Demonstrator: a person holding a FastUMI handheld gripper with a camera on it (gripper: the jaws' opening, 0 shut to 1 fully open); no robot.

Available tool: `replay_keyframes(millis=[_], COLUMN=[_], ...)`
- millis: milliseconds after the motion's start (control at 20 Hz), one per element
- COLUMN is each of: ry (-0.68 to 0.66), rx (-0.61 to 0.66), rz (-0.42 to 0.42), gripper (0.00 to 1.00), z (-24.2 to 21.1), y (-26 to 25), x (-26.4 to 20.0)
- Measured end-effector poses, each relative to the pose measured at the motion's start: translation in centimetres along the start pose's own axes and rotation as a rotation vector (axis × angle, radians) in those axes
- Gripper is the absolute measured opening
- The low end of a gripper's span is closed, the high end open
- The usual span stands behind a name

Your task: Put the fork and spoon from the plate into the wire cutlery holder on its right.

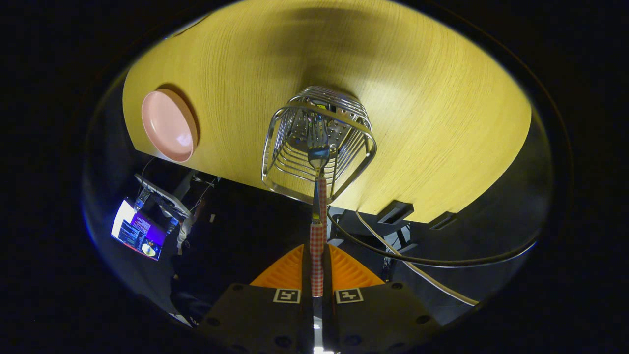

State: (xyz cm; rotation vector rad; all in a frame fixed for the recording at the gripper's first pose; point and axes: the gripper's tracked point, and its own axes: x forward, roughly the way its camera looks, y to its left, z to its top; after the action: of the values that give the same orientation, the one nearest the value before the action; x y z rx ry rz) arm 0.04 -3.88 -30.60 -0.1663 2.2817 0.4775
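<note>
1. The tool point(317, 275) is clenched on the fork point(318, 196): both orange fingers point(287, 270) press on the red-and-white checked handle, which runs straight out between them.
2. The fork's long axis lies along the line of the tool's fingers, with the tines leading. The head sits just ahead of the fingers, over the open mouth of the wire cutlery holder point(275, 147), and seems to have just entered it.
3. That is the relation the coming move turns on: the holder lies directly beyond the tool, and the fork's axis points into its opening rather than at the rim wires. My judgement is that a push along that axis, then a release, would seat it. The risk is the tines catching on a wire.
4. The holder stands on the yellow wooden surface point(417, 98), near its edge.
5. The pink plate point(167, 125) lies well apart from the holder on the same surface. It looks bare from here, and I cannot make out the spoon, either there or inside the holder.
6. A cable point(422, 259) trails below the surface edge, clear of the work.
</note>
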Motion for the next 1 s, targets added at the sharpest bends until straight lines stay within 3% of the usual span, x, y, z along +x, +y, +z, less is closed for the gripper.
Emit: replay_keyframes(millis=[400,500,600,650,750,850,1000], ry=[-0.001,-0.048,-0.146,-0.199,-0.304,-0.407,-0.546], rx=[-0.017,-0.047,-0.066,-0.072,-0.074,-0.066,-0.082], rz=[0.001,-0.001,0.020,0.040,0.064,0.080,0.091], gripper=[0.16,0.28,0.63,0.71,0.77,0.96,0.98], z=[2.0,1.9,2.2,2.4,2.2,1.9,0.8], y=[0.6,0.6,1.2,1.8,2.0,2.2,2.5], x=[-0.2,-0.5,-0.8,-0.9,-1.6,-2.0,-2.4])
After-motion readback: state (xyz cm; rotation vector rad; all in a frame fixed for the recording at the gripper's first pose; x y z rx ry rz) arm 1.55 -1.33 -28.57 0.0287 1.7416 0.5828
